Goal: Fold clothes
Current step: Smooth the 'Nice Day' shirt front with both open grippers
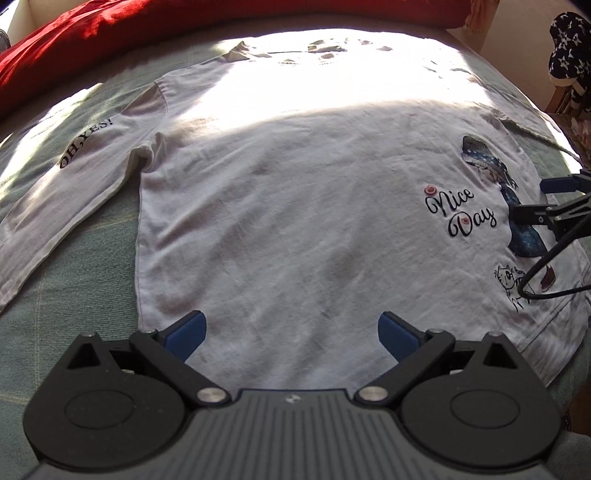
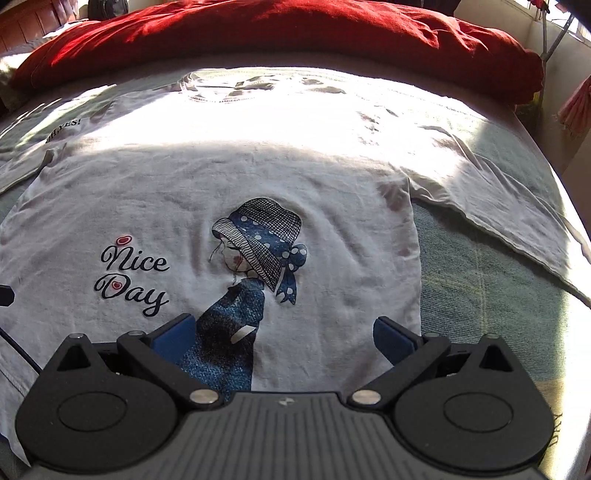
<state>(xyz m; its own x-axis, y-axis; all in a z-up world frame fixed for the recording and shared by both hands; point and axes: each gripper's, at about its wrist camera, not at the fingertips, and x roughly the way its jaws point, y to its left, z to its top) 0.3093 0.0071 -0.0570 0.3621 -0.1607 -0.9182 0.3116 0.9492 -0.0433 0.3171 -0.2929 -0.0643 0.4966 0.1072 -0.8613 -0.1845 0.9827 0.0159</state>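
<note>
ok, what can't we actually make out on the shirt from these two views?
- Shirt hem: both wrist views, hidden behind the gripper bodies.
- Collar: both views, washed out by sun glare.
- Left sleeve cuff: left wrist view, cut off by the frame edge.
- Right sleeve end: right wrist view, runs out of frame.

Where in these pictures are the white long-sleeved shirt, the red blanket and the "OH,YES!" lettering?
white long-sleeved shirt (image 1: 295, 206): left wrist view, plain middle of its body.
red blanket (image 2: 295, 33): right wrist view, top of its bunched folds.
"OH,YES!" lettering (image 1: 85, 143): left wrist view, middle of the words on the sleeve.
</note>
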